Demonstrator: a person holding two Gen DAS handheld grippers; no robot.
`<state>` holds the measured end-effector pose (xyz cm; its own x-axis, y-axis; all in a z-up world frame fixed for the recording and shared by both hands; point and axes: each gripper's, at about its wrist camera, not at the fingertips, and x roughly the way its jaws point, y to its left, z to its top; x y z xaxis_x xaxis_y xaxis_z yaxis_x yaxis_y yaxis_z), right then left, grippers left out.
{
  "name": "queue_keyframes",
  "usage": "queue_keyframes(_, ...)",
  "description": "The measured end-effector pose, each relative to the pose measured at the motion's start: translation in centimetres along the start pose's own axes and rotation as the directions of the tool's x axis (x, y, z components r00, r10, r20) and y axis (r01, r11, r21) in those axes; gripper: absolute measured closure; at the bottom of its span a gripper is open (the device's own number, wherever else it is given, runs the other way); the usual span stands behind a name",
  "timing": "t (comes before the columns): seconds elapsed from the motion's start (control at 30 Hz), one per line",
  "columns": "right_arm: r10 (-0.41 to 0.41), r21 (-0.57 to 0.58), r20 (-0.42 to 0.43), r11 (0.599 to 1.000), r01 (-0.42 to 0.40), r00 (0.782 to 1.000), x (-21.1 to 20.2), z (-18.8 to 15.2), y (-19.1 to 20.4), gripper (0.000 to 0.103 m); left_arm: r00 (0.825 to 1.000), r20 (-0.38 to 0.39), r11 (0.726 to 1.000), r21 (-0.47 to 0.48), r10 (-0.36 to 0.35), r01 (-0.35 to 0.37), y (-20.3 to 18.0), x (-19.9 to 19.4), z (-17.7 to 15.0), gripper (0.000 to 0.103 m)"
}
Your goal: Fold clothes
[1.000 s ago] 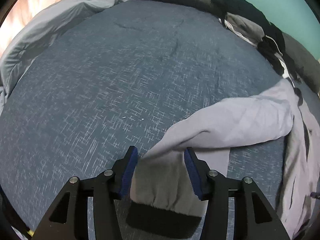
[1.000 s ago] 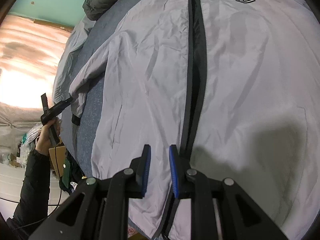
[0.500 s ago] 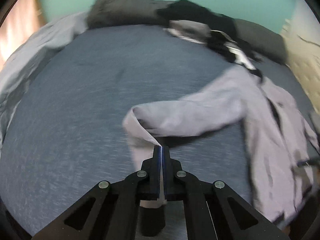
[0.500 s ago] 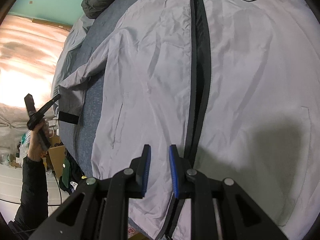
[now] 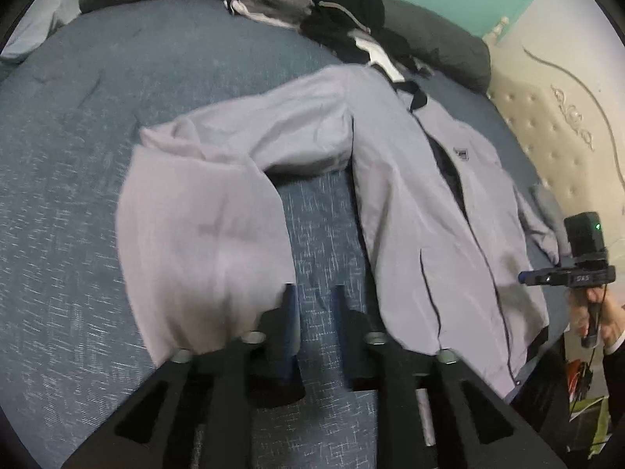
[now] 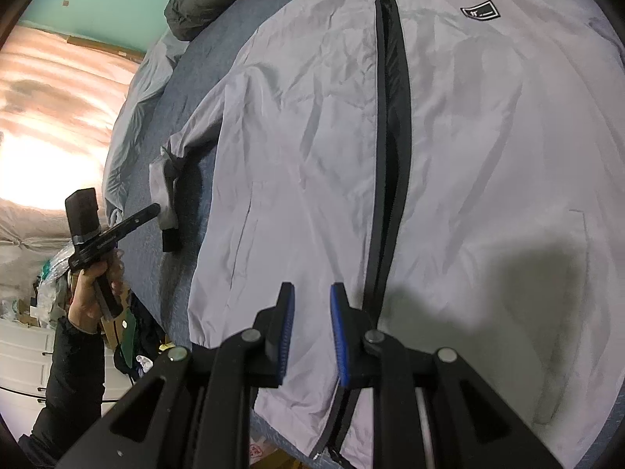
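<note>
A light grey zip jacket (image 5: 422, 211) lies face up on the blue bedspread (image 5: 97, 117), its black zipper running down the middle. Its sleeve (image 5: 203, 226) is folded back on itself and droops, blurred, against the outer side of my left gripper's left finger. My left gripper (image 5: 314, 291) is opening, and only bedspread shows between its jaws. From the right wrist it appears beside the black cuff (image 6: 170, 240). My right gripper (image 6: 311, 289) hovers over the jacket's (image 6: 468, 136) hem near the zipper, its jaws narrowly apart with nothing between them.
A pile of dark and grey clothes (image 5: 343, 19) lies along the far side of the bed. A cream padded headboard (image 5: 554, 125) stands at the right. A pale quilt (image 6: 136, 90) hangs off the bed's left edge, with floor clutter (image 6: 50, 281) below.
My left gripper shut on the sleeve end, carried it toward the jacket body, then its jaws parted and the sleeve slipped out to the left. The right gripper stayed put.
</note>
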<state>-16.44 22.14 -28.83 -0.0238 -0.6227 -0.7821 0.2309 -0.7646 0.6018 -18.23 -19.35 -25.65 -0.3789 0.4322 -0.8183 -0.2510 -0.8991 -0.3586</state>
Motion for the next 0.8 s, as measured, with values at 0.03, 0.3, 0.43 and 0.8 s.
queue_keyframes(0.03, 0.001, 0.002, 0.002, 1.000, -0.001, 1.000, -0.1, 0.0, -0.1, 0.085, 1.000, 0.019, 1.000, -0.003, 0.001, -0.001, 0.2, -0.6, 0.2, 0.050)
queue_keyframes(0.3, 0.006, 0.014, -0.005, 1.000, -0.005, 1.000, 0.5, -0.1, -0.4, 0.085, 0.993, 0.060, 0.981, -0.168, 0.103, -0.092, 6.9, -2.3, 0.9, 0.047)
queue_keyframes(0.43, 0.004, 0.008, -0.011, 1.000, -0.004, 1.000, 0.6, -0.2, -0.1, 0.085, 0.996, 0.021, 0.969, -0.233, 0.091, -0.083, 9.3, 0.0, 0.1, 0.047)
queue_keyframes(0.8, -0.020, 0.003, -0.011, 1.000, 0.020, 1.000, 0.1, 0.0, -0.3, 0.085, 0.994, -0.026, 0.976, -0.189, 0.104, -0.107, 9.4, 1.8, 0.6, 0.096)
